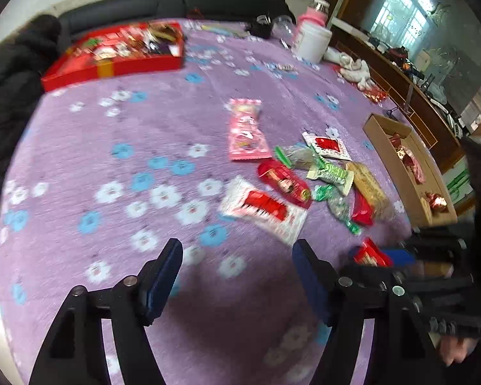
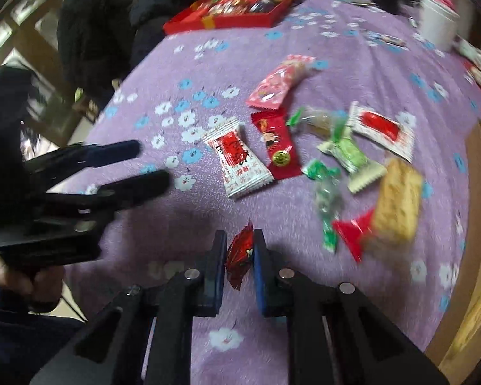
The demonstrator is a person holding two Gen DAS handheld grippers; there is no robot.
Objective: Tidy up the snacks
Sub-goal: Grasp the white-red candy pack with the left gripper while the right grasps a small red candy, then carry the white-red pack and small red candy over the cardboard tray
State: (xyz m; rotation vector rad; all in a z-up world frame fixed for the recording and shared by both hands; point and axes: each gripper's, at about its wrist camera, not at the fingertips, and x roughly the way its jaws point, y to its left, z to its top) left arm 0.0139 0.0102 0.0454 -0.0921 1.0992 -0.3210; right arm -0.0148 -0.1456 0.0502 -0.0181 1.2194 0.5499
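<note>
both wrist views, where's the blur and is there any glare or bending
Left wrist view: motion blur smears the red box and snacks; the window is blown out; the fisheye bends the tablecloth. Right wrist view: the biscuit pack is blurred, the gripped red packet sharper.

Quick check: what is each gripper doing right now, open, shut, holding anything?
Left gripper: open, holding nothing.
Right gripper: shut on a small red snack packet.
</note>
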